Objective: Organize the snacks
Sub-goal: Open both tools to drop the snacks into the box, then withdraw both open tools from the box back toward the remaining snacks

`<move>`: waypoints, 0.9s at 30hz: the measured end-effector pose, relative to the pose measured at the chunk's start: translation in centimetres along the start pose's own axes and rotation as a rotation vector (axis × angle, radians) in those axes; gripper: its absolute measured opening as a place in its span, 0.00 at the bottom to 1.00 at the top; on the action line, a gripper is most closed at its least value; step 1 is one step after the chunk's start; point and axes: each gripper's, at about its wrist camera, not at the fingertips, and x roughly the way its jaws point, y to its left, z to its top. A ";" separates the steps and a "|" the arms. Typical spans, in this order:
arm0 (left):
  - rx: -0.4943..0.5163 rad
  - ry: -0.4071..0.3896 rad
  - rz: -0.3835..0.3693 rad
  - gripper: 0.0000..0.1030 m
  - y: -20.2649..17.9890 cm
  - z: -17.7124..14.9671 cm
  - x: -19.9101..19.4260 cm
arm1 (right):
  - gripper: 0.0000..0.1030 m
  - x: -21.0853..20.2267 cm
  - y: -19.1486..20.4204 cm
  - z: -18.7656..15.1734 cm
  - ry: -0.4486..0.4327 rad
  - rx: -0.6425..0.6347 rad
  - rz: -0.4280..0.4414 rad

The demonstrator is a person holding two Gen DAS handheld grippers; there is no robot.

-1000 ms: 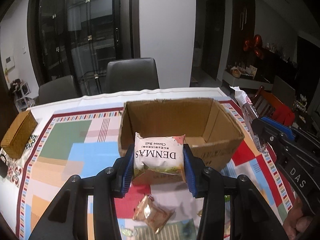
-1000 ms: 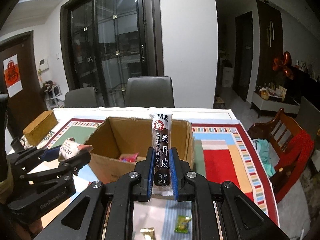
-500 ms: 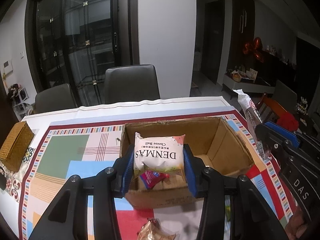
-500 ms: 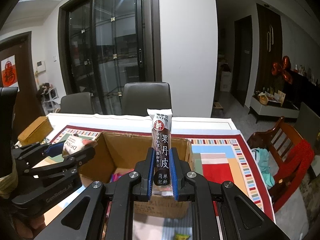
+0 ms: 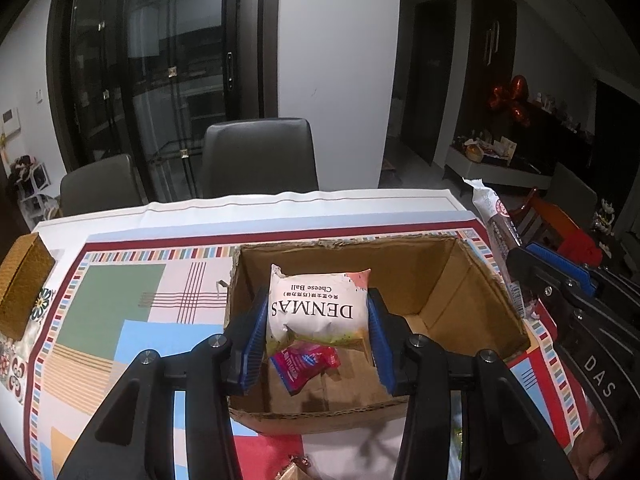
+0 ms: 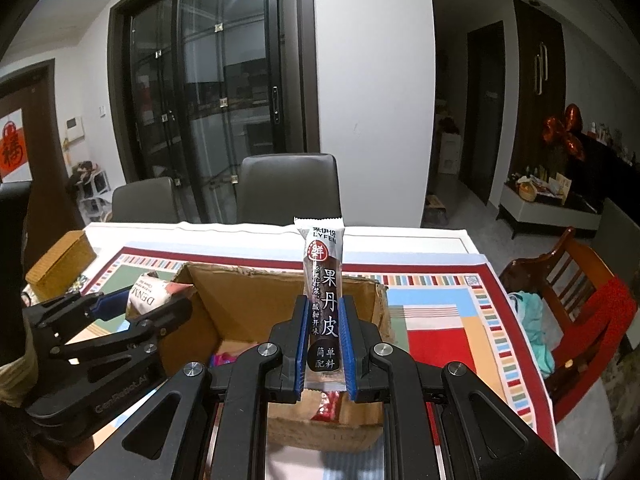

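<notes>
An open cardboard box [image 5: 460, 280] [image 6: 240, 296] stands on the patterned tablecloth. My left gripper [image 5: 318, 312] is shut on a white DENMAS cheese ball bag [image 5: 320, 304], held above the box's left half; the same bag [image 6: 150, 294] shows at the left in the right wrist view. My right gripper [image 6: 323, 336] is shut on a tall dark fruit-leather stick pack [image 6: 323, 304], upright over the box's near wall. That stick pack [image 5: 494, 220] shows at the right edge of the left wrist view. A pink-red wrapped snack [image 5: 306, 364] lies on the box floor.
A woven brown box [image 5: 22, 284] sits at the table's left edge. Small wrapped snacks [image 5: 292, 472] lie on the cloth in front of the cardboard box. Grey chairs [image 5: 260, 156] stand behind the table, a wooden chair [image 6: 568, 280] with red cloth at the right.
Both grippers have moved forward with their snacks, from in front of the box to above its opening. The pink-red snack inside the box has come into view.
</notes>
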 end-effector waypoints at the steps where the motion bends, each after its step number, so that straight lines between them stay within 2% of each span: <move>1: 0.000 0.003 -0.003 0.46 0.1 0.0 0.1 | 0.16 0.2 0.1 0.0 0.002 -0.003 0.000; 5: 0.002 0.009 -0.009 0.51 0.3 -0.1 0.2 | 0.16 0.7 0.4 0.1 0.008 -0.019 0.008; 6: 0.003 0.009 -0.008 0.56 0.3 -0.1 0.1 | 0.17 0.7 0.5 0.1 0.006 -0.022 0.007; 8: 0.003 0.005 -0.006 0.65 0.3 -0.1 -0.1 | 0.32 0.7 0.6 0.2 0.005 -0.029 -0.001; 9: 0.003 0.003 -0.003 0.71 0.4 -0.1 -0.2 | 0.48 0.6 0.5 0.2 0.001 -0.029 -0.008; 10: 0.005 0.003 0.000 0.74 0.4 -0.1 -0.3 | 0.59 0.4 0.5 0.2 -0.011 -0.026 -0.022; 12: 0.011 -0.001 0.013 0.76 0.5 -0.2 -0.5 | 0.66 0.0 0.4 0.2 -0.027 -0.029 -0.048; 13: 0.010 -0.005 0.018 0.80 0.6 -0.2 -0.6 | 0.69 -0.1 0.4 0.1 -0.029 -0.030 -0.057; 19: 0.004 -0.024 0.043 0.93 0.8 -0.4 -1.5 | 0.73 -0.6 0.1 -0.2 -0.025 -0.023 -0.076; 27: -0.003 -0.023 0.063 0.94 0.9 -0.8 -2.5 | 0.73 -1.7 -0.1 -0.4 -0.035 -0.006 -0.086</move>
